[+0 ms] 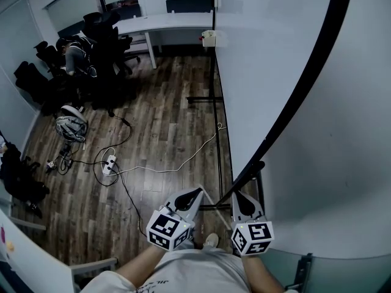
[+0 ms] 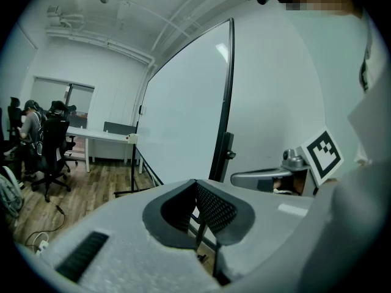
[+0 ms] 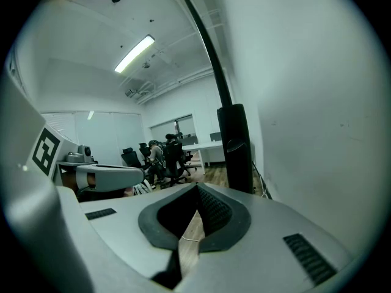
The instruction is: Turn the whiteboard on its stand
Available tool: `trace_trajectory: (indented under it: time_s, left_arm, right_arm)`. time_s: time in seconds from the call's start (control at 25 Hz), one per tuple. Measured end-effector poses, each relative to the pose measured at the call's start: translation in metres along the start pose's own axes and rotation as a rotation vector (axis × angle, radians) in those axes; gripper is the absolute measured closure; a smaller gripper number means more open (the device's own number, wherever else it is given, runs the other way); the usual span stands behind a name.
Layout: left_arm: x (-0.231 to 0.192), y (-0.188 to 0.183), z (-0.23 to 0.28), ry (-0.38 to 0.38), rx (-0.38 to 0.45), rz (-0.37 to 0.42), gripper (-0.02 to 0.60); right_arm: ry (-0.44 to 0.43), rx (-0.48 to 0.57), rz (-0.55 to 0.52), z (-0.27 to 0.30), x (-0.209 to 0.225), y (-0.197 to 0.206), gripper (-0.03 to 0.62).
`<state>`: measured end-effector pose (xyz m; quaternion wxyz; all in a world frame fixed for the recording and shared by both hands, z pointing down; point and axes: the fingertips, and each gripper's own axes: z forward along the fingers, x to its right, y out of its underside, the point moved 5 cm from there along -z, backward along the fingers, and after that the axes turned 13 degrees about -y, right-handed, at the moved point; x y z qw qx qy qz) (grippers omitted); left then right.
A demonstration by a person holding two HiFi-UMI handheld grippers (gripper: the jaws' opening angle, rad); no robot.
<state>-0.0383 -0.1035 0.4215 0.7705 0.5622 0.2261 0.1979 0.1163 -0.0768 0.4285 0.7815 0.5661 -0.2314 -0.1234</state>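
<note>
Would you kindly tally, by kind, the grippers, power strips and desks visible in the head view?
Grey grippers: 2, the left gripper and the right gripper
White power strip on the wooden floor: 1
Long white desk: 1
Total: 4

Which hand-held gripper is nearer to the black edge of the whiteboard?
Right. The right hand-held gripper sits close beside the black edge; the left hand-held gripper is farther off, to its left.

Right tongs (image 3: 197, 188) closed, empty — whiteboard post (image 3: 236, 146) beyond
</note>
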Motion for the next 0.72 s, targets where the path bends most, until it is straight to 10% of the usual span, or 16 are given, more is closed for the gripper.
trace_trajectory:
  time_s: [0.72]
  left_arm:
    - [-0.0033, -0.0024, -0.0012, -0.002, 0.003, 0.001, 0.572]
  right_arm:
    - [-0.023, -0.01, -0.002, 0.0059, -0.0037, 0.0003, 0.588]
